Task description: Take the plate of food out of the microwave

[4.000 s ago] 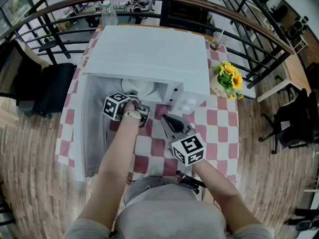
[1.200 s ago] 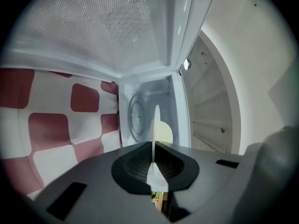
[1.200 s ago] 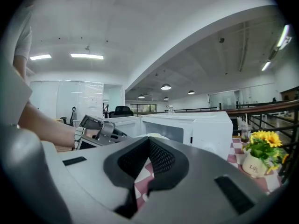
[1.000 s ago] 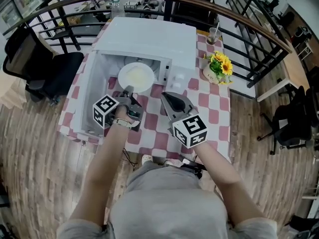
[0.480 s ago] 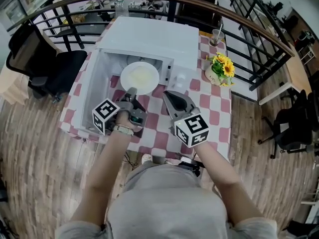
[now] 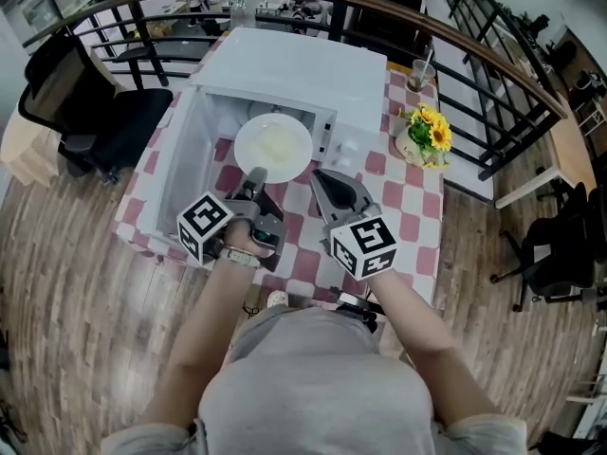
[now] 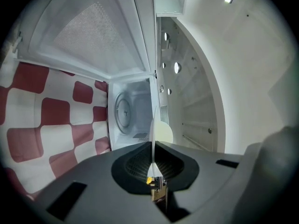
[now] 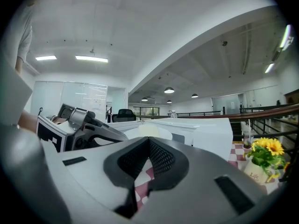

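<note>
Left claw (image 6: 255, 176): clamped on plate (image 6: 273, 147) rim. Right claw (image 6: 322, 177): closed, empty. Flower vase (image 8: 256, 174): lettered "Life".

Head view steeply down; gripper views level, sharing microwave (image 6: 294, 69).

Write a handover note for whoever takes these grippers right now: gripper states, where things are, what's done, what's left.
Left gripper: fingers shut on the near rim of the plate of food.
Right gripper: shut, empty, beside it over the checked table.
Plate: held just in front of the open microwave; its turntable is bare.
Done: plate is out of the cavity.
Left: set it on the table, then probably shut the door.
</note>
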